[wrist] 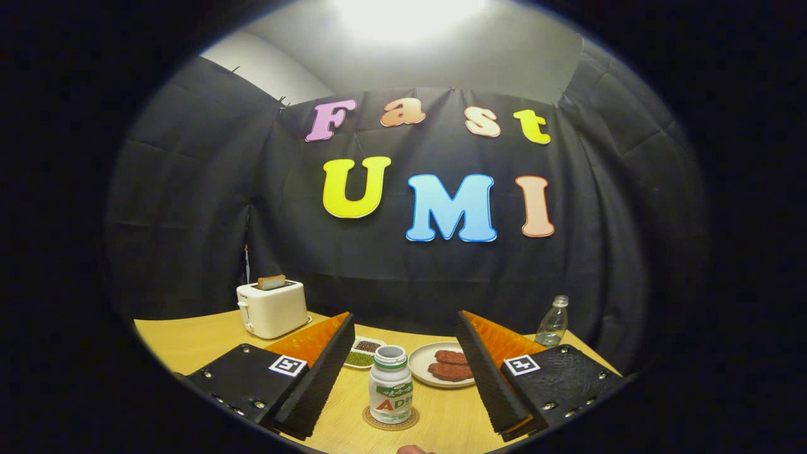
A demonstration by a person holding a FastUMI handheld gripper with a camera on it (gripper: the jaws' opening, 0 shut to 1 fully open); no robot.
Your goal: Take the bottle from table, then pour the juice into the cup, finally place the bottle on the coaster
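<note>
White plastic makes up the small round bottle (390,386) with the green and red label, which stands upright on a thin round cork coaster (391,419) on the pale wooden table (189,343). Its long axis runs vertical and its open, capless mouth points straight up. It sits between the two black ribbed fingers (315,384) of the gripper (403,394), which are spread wide with clear table on either side of it, neither pad touching. Judging by its look, the bottle should be light and fairly stiff, though thin walls may give under a hard squeeze, and the glossy label could be slippery. A hold across the labelled middle of the body, below the neck, seems soundest, kept level since the mouth is open. Beyond it lie a white round plate (421,362) with dark red patties, a small white dish (364,352) of grains, a white toaster (272,309) and a clear glass bottle (553,323).
</note>
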